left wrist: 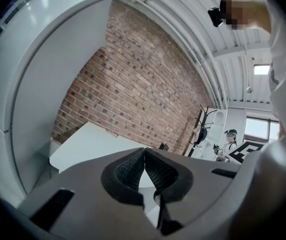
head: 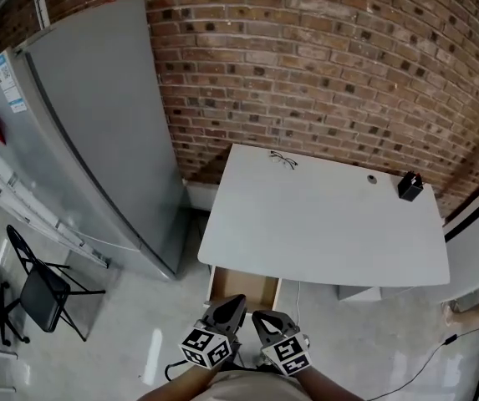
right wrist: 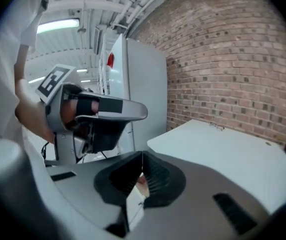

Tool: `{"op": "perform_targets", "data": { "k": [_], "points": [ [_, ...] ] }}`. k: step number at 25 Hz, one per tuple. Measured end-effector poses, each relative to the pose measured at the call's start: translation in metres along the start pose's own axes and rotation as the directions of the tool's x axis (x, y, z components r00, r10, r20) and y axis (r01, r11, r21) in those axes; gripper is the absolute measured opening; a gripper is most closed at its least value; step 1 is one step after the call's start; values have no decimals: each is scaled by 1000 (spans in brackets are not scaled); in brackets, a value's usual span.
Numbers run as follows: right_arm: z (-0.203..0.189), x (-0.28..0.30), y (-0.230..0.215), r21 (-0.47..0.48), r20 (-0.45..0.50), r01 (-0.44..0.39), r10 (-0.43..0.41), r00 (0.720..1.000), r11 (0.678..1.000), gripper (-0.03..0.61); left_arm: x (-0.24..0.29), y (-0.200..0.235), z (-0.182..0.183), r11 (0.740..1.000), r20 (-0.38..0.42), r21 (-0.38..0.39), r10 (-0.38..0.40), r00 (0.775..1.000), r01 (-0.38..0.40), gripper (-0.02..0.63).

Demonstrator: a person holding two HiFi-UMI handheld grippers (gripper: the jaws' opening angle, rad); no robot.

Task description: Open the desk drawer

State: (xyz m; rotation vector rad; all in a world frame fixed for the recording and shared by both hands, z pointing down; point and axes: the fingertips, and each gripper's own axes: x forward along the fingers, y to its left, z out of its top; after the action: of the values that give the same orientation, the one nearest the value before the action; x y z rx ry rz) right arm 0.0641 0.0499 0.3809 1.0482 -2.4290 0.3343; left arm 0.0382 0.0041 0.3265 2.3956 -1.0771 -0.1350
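Nearest to the head camera, my left gripper (head: 231, 302) and right gripper (head: 265, 316) sit side by side at the lower edge of the head view, close together but not touching, each with its marker cube facing up. Both point toward the counter (head: 323, 224).

Left gripper (left wrist: 144, 151): jaws closed, ribbed pads meeting at the tips, nothing between them.

Right gripper (right wrist: 142, 156): jaws closed likewise, pads together, nothing gripped. Its view shows the left gripper (right wrist: 93, 115) held just beside it.

Just beyond the jaw tips, the drawer (head: 243, 286) stands pulled out from under the counter's near edge, toward its left corner. Its pale wooden interior is exposed; I cannot make out any contents. Neither gripper touches it.

On the white counter top: a pair of spectacles (head: 282, 159) near the far edge, a small dark round item (head: 372, 179) further right, and a small black box-like object (head: 410, 185) at the far right corner.

A brick wall (head: 323, 57) backs the counter. A grey refrigerator (head: 97, 124) stands to its left, with a black folding chair (head: 43, 291) on the floor nearby.
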Motion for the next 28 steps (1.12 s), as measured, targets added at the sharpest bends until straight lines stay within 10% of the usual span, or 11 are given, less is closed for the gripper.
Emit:
{"op": "perform_targets", "data": {
  "k": [12, 28],
  "points": [
    [-9, -22, -36, 27, 40, -8, 7, 999, 1000, 17, 7, -54, -28, 997, -54, 71, 15, 998, -11, 8],
    [12, 20, 46, 70, 16, 69, -70, 997, 995, 17, -65, 11, 1, 996, -47, 66, -48, 998, 51, 8]
  ]
}}
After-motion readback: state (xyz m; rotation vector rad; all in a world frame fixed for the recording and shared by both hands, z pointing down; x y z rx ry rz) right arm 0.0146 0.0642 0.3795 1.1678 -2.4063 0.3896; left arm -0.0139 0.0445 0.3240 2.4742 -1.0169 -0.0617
